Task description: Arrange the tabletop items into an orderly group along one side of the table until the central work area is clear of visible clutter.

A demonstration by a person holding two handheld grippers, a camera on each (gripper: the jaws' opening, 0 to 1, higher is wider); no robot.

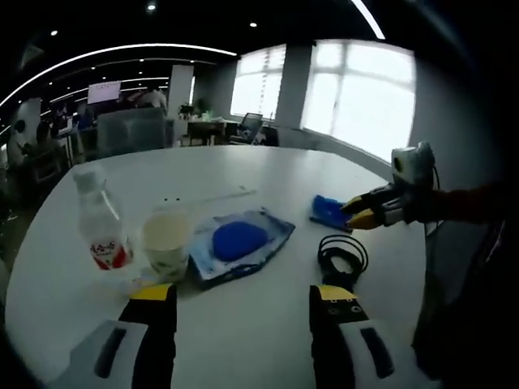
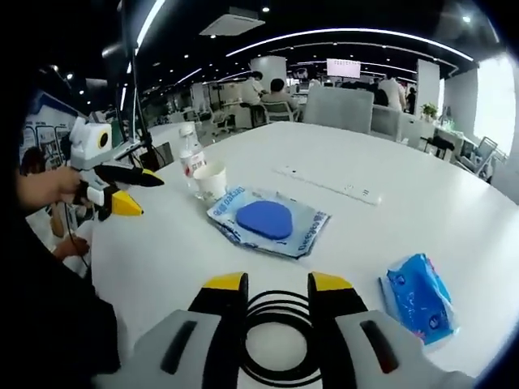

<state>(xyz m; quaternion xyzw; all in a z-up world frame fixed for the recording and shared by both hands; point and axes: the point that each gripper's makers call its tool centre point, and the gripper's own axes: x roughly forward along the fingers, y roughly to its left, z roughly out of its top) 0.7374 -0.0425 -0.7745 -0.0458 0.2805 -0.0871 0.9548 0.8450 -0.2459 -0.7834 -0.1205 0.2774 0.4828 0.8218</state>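
White tabletop (image 1: 268, 166) spreads ahead of my left gripper (image 1: 243, 293), whose jaws stand apart over bare surface with nothing between them. In the left gripper view, going left to right, I see a clear plastic bottle (image 1: 99, 227) with a red label whose print I cannot read, a paper cup (image 1: 167, 237) just beside it, then a flat plastic pouch (image 1: 240, 241) with a blue oval piece inside. Near my right jaw lies a coiled black cable (image 1: 342, 256). Beyond it a blue packet (image 1: 329, 211) is partly covered by the tips of my right gripper (image 1: 357, 214), so I cannot tell from here whether they touch it.

In the right gripper view, my right gripper's (image 2: 276, 285) jaws stand apart astride the cable (image 2: 280, 324), its near loop cut off at the bottom. To the right the packet (image 2: 418, 296) lies free on the table (image 2: 389, 162), beside the jaws. A white power strip (image 2: 328, 184) lies farther back.
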